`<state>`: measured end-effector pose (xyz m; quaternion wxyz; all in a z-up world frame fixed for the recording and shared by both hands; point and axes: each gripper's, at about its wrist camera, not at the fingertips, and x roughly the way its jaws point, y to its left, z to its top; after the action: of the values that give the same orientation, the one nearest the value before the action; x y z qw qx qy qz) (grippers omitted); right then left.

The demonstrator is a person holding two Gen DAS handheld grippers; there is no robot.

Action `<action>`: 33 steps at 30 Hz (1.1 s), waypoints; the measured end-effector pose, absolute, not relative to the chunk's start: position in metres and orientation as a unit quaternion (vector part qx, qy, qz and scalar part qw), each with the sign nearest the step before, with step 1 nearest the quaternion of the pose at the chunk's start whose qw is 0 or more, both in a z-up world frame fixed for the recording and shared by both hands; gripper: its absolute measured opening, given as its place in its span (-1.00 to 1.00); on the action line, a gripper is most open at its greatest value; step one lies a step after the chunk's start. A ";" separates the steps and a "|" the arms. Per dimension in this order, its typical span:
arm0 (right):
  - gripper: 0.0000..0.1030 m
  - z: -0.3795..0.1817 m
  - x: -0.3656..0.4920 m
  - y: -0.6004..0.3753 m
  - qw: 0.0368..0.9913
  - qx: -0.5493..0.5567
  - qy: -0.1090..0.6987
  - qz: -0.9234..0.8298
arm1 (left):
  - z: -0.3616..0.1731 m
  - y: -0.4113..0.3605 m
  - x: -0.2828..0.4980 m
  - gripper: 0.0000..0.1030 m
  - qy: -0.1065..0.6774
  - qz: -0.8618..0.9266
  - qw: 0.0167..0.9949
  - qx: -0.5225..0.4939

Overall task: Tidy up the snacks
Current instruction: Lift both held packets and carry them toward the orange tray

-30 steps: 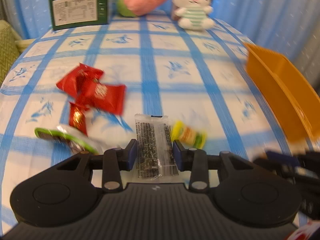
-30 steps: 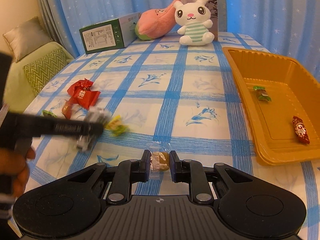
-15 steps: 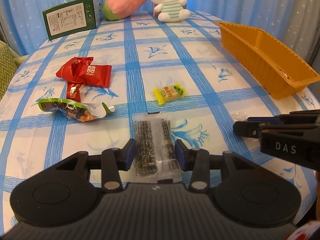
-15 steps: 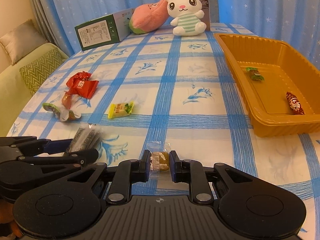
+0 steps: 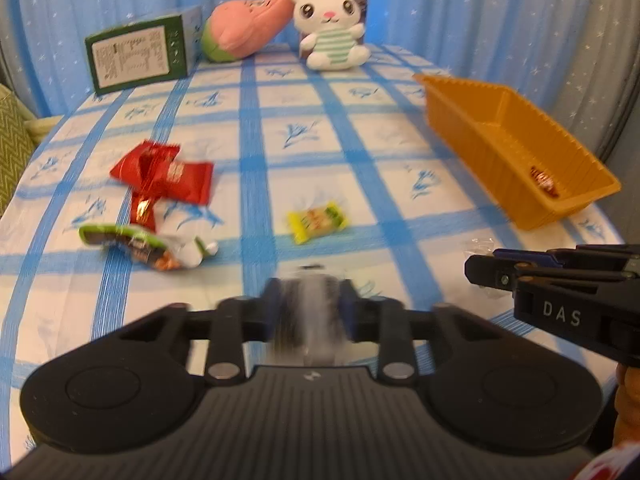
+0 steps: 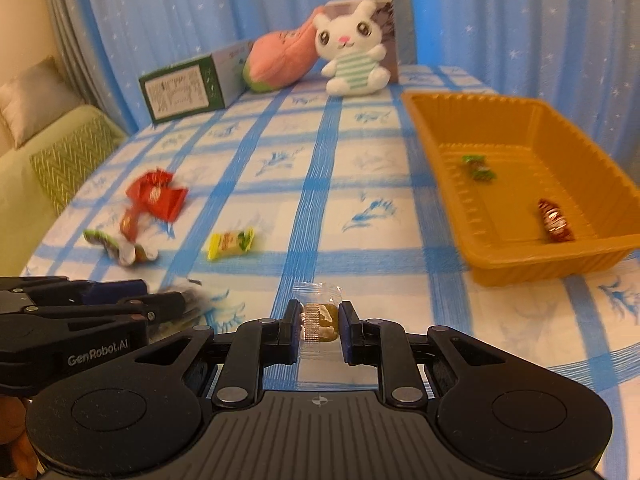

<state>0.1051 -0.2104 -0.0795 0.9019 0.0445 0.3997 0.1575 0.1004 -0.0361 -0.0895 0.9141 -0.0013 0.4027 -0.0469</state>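
My left gripper (image 5: 308, 312) is shut on a clear packet of dark seaweed sticks (image 5: 310, 320), blurred by motion, above the table's near edge. My right gripper (image 6: 319, 324) is shut on a small clear-wrapped candy (image 6: 320, 320) and shows at the right of the left wrist view (image 5: 480, 270). The orange tray (image 6: 440, 184) stands at the right and holds a green candy (image 6: 478, 167) and a red-brown candy (image 6: 554, 220). On the cloth lie a yellow candy (image 5: 316, 222), red packets (image 5: 164, 176) and a green-edged packet (image 5: 140, 244).
At the table's far end stand a green box (image 5: 140, 54), a pink plush (image 5: 244, 30) and a white bunny plush (image 5: 334, 28) against a small box. A green sofa with a cushion (image 6: 52, 152) is at the left. Blue curtains hang behind.
Both grippers have lifted and tilted up with their snacks still held. The left gripper's packet now blurs with motion. The tray looks nearer and larger in the right wrist view.
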 end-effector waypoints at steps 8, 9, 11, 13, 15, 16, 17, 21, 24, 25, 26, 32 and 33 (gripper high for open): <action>-0.61 -0.064 0.100 -0.223 0.908 0.049 0.390 0.147 | -0.085 -0.044 0.100 -0.63 0.405 -0.045 0.913 0.015; -0.61 -0.065 0.099 -0.223 0.907 0.050 0.391 0.148 | -0.088 -0.043 0.099 -0.44 0.406 -0.037 0.913 0.016; -0.61 -0.067 0.097 -0.224 0.906 0.050 0.394 0.149 | -0.095 -0.039 0.099 -0.10 0.411 -0.025 0.911 0.009; -0.61 -0.071 0.097 -0.226 0.903 0.052 0.399 0.149 | -0.102 -0.035 0.100 0.04 0.417 -0.022 0.909 -0.008; -0.61 -0.074 0.098 -0.225 0.902 0.054 0.402 0.148 | -0.109 -0.035 0.104 0.04 0.425 -0.025 0.905 -0.017; -0.61 -0.075 0.098 -0.226 0.901 0.053 0.404 0.148 | -0.112 -0.037 0.105 0.01 0.427 -0.025 0.904 -0.013; -0.61 -0.076 0.099 -0.226 0.901 0.053 0.405 0.149 | -0.116 -0.039 0.106 -0.02 0.429 -0.024 0.903 -0.007; -0.61 -0.079 0.102 -0.226 0.900 0.054 0.407 0.148 | -0.123 -0.044 0.104 -0.29 0.427 -0.023 0.904 0.021; -0.61 -0.082 0.105 -0.226 0.899 0.056 0.410 0.146 | -0.121 -0.046 0.104 -0.34 0.427 -0.026 0.904 0.027; -0.61 -0.082 0.105 -0.226 0.899 0.057 0.409 0.147 | -0.120 -0.045 0.104 -0.34 0.427 -0.026 0.904 0.024; -0.61 -0.081 0.105 -0.226 0.900 0.058 0.407 0.146 | -0.117 -0.045 0.104 -0.35 0.424 -0.027 0.905 0.022; -0.61 -0.061 0.105 -0.233 0.911 0.065 0.381 0.142 | -0.089 -0.048 0.108 -0.35 0.403 -0.036 0.915 0.006; -0.61 -0.056 0.106 -0.235 0.914 0.066 0.376 0.140 | -0.083 -0.050 0.110 -0.35 0.398 -0.040 0.916 0.002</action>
<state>0.1060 -0.2348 -0.0562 0.9136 0.0664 0.3759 0.1400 0.1101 -0.0503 -0.0828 0.9164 0.0023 0.3983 -0.0397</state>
